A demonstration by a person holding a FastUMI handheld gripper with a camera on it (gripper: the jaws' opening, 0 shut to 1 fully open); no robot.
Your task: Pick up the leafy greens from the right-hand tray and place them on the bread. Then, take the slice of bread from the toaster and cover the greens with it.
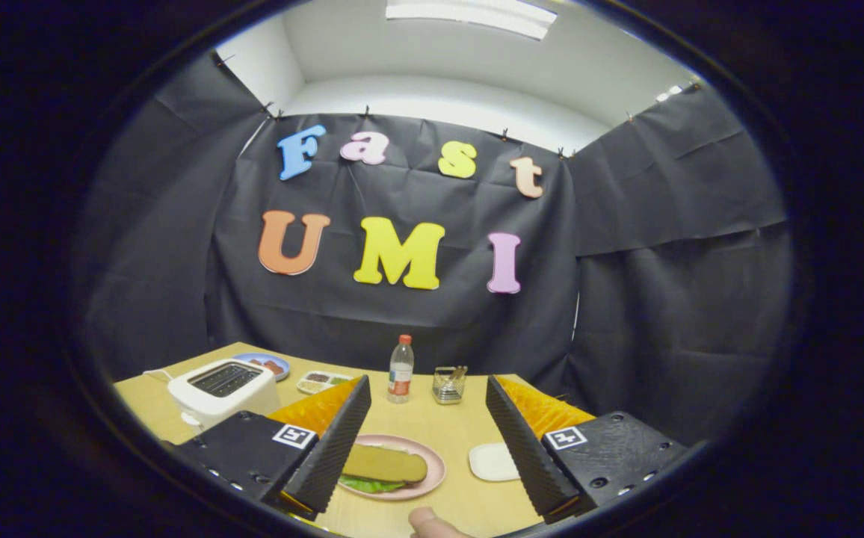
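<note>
My gripper [428,382] is open and held above the table, with nothing between its fingers. Below and between the fingers sits a pink plate [436,457]. On it lies a slice of bread [385,464], and leafy greens [367,486] peek out from under its near edge. The left finger hides the plate's left side. A white toaster [223,388] stands beyond the left finger, its top slots dark. By the right finger lies a small white tray [493,462] with nothing on its visible part.
A plastic bottle [400,370] and a small glass holder [448,384] stand at the table's far edge. Behind the toaster are a blue plate [264,365] and a flat tray of food [321,382]. A person's fingertip [432,524] shows near the front.
</note>
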